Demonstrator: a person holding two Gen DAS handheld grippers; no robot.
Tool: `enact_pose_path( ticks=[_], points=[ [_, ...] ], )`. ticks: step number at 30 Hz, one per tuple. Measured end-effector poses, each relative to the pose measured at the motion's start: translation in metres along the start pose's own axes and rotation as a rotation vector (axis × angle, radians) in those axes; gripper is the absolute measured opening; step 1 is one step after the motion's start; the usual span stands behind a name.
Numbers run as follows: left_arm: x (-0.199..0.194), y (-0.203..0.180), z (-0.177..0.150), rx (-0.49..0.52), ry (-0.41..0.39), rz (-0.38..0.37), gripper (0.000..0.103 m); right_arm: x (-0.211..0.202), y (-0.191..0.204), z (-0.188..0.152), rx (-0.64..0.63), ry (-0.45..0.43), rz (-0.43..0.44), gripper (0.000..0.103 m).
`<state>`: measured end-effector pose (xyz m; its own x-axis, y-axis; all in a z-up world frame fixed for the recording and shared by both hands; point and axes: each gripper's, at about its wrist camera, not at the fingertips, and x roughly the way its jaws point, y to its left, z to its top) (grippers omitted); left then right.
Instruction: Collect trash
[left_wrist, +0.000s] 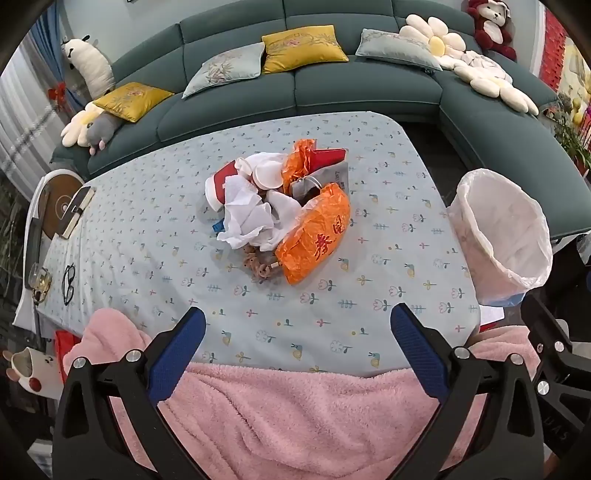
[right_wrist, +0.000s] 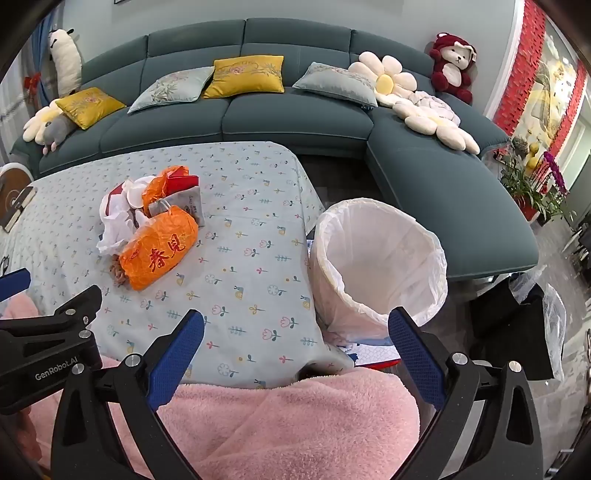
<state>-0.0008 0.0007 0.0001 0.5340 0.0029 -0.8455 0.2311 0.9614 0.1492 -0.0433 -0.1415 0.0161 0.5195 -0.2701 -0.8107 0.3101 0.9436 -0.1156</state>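
A heap of trash lies mid-table on the flowered blue cloth (left_wrist: 147, 229): an orange plastic bag (left_wrist: 314, 236) with red characters, crumpled white paper (left_wrist: 251, 218), a red-and-white cup (left_wrist: 219, 184), a grey pouch (left_wrist: 328, 179) and a red box (left_wrist: 327, 157). The same orange bag (right_wrist: 159, 247) shows at the left of the right wrist view. A bin with a white liner (left_wrist: 506, 236) (right_wrist: 373, 262) stands off the table's right edge. My left gripper (left_wrist: 297, 325) hangs open over the near table edge, well short of the heap. My right gripper (right_wrist: 295, 328) is open too, between table corner and bin.
A pink fleece blanket (left_wrist: 295, 417) covers the near edge under both grippers. A teal corner sofa (left_wrist: 332, 88) with cushions and plush toys runs behind the table. Eyeglasses (left_wrist: 68, 282), a book (left_wrist: 75, 210) and a round wooden board (left_wrist: 59, 201) lie at the table's left end. Potted plants (right_wrist: 532, 184) stand far right.
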Motion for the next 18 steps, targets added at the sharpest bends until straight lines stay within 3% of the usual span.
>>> enact_pose_path(
  ticks=[18],
  points=[
    [-0.0030,-0.0026,0.0019,-0.011,-0.013,-0.001,0.095,0.0005,-0.0019,-0.0009,0.002,-0.006,-0.003,0.096]
  ],
)
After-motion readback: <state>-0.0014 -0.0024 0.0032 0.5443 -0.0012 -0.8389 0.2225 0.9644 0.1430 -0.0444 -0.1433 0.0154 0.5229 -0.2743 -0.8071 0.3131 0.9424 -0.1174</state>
